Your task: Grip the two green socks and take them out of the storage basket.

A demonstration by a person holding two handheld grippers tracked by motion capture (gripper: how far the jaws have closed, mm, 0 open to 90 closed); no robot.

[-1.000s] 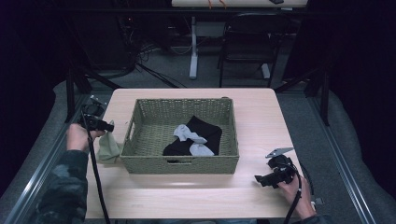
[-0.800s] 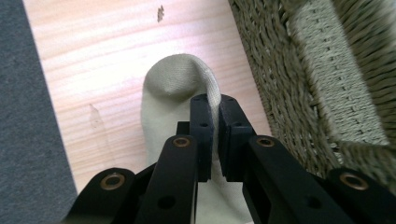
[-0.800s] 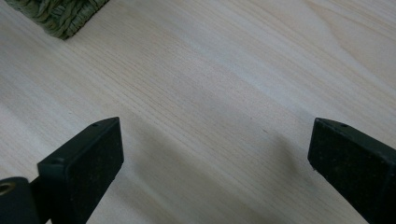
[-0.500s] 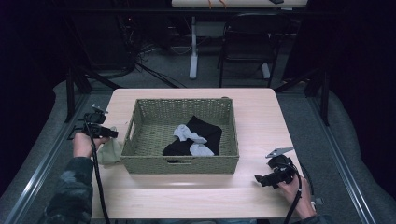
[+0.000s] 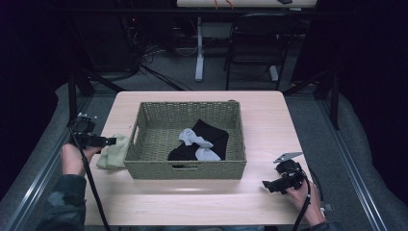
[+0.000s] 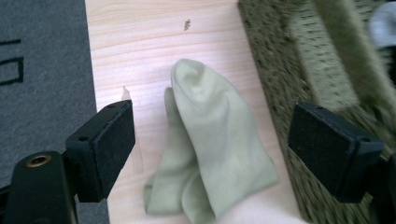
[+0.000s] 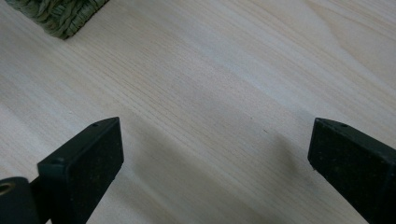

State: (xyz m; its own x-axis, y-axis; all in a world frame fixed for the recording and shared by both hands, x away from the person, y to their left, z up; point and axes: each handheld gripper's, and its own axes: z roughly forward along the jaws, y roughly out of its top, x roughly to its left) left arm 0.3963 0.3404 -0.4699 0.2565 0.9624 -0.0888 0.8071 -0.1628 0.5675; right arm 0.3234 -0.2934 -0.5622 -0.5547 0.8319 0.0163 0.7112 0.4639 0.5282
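A pale green sock [image 5: 113, 153] [image 6: 210, 140] lies crumpled on the wooden table [image 5: 192, 202], against the left outer wall of a woven basket [image 5: 187, 169]. My left gripper [image 5: 109, 141] [image 6: 219, 137] hovers over the sock. Its jaws have just been opening and stand wide, the sock lying loose below them with neither pad touching it. In the basket lie a black garment [image 5: 211, 134] and light grey socks [image 5: 195, 139]. My right gripper [image 5: 266, 186] [image 7: 215, 149] rests open near the table's front right, with bare wood between its pads.
The basket's wall [image 6: 299, 60] runs close along the right of the left gripper. The table's left edge and grey floor [image 6: 42, 70] lie just beside the sock. A chair [image 5: 255, 43] and a table leg stand behind the table.
The left gripper carried the hanging green sock down beside the basket, opened its jaws and drew back a little leftward. The sock now lies on the table. The right gripper stayed put.
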